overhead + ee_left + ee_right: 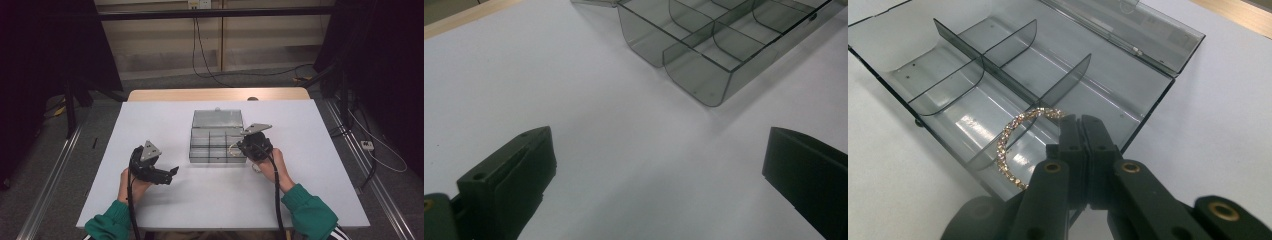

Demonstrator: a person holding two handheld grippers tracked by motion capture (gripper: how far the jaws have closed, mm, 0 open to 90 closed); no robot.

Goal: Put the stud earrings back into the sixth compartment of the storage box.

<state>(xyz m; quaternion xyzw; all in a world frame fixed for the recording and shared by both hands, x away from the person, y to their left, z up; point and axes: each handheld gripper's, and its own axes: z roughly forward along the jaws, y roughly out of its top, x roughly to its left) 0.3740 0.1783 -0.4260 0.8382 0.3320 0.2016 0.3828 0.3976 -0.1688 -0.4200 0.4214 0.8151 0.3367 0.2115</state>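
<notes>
right gripper: clenched on bracelet over box; left gripper: jaws wide, empty

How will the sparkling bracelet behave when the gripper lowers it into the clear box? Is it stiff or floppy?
The sparkling rhinestone bracelet, pinched by the shut right gripper, keeps a round arc, so it is probably fairly stiff. It looks thin, so likely light. Once released over the smoky transparent plastic compartment box, it may catch on a divider or slide on the smooth floor.

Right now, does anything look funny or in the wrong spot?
Not really. The sparkly bracelet hangs over the open clear box, pinched by the shut right gripper, not lying in a compartment yet. The left gripper rests open on the table.
</notes>
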